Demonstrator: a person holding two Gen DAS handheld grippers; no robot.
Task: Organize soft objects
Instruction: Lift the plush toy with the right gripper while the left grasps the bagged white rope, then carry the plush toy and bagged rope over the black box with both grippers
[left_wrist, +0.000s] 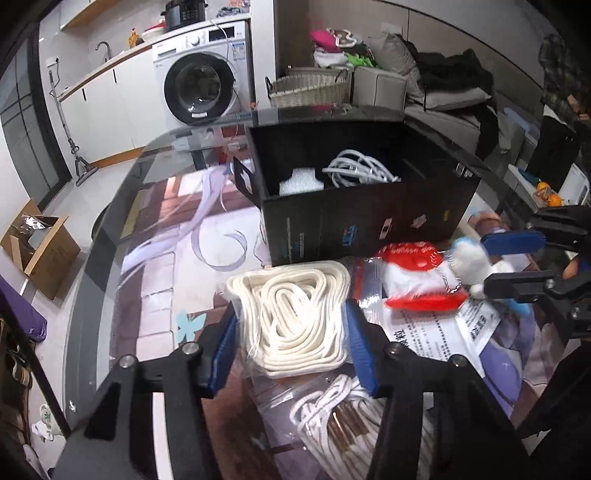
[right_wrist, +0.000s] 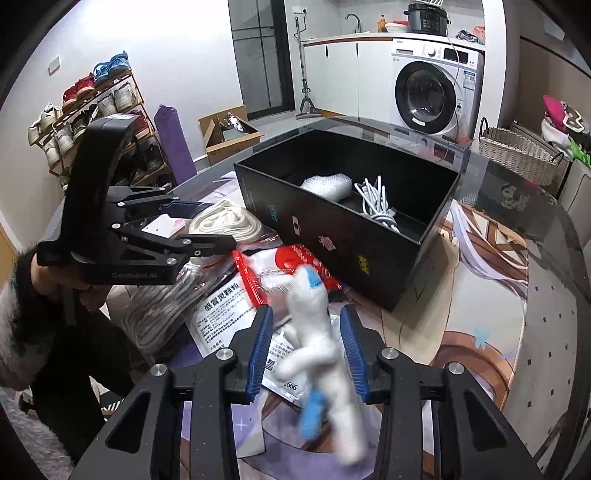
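Note:
A black open box stands on the table and holds a white cable and a white foam piece; it also shows in the right wrist view. My left gripper is closed around a bagged coil of cream rope, in front of the box. My right gripper has a white and blue plush toy between its fingers with gaps on both sides; the toy is blurred. A red and white packet lies between them.
A second bagged white rope and printed plastic packets lie on the printed table mat. Beyond the glass table edge are a washing machine, a wicker basket, a cardboard box and a shoe rack.

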